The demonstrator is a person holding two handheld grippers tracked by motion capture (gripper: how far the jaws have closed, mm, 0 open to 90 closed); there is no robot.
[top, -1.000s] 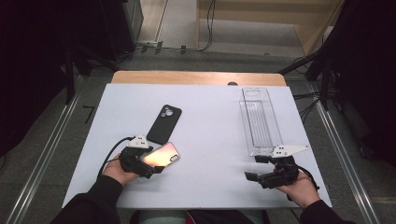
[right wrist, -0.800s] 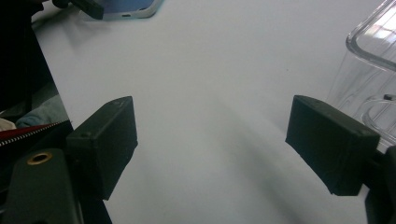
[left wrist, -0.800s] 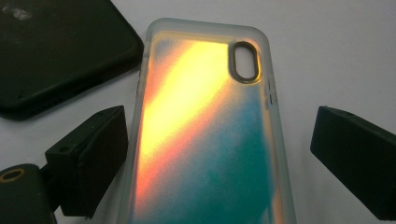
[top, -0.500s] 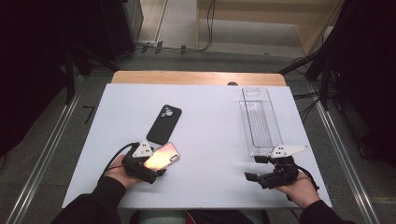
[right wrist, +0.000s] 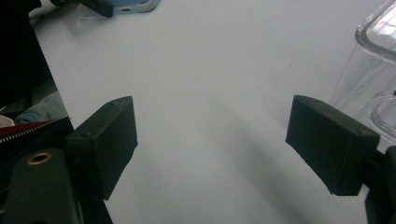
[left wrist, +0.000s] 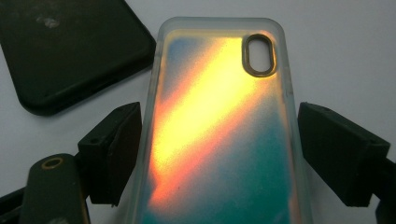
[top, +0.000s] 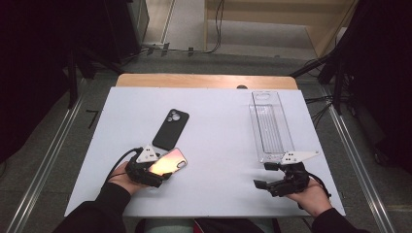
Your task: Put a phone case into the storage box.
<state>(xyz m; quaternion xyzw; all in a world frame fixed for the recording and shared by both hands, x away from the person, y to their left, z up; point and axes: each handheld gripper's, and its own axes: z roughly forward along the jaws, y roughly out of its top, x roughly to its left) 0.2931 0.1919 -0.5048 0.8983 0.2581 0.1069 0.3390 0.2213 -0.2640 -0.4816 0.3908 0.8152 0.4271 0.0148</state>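
Left gripper view: jaws spread either side of the iridescent phone case (left wrist: 219,135). L jaw looks to touch its edge, R jaw shows a slim gap, so not pinched. Case lies flat on the white worktop (left wrist: 345,51), camera cutout at 12 o'clock. Black phone case (left wrist: 70,51) at 10 o'clock, just beside it, apart. High view: left gripper (top: 163,175) at worktop's 7 o'clock w/ case betw jaws. Right gripper (top: 265,175) at 5 o'clock, jaws spread, nothing betw them. Clear plastic tray (top: 268,124) at its 12 o'clock, near.
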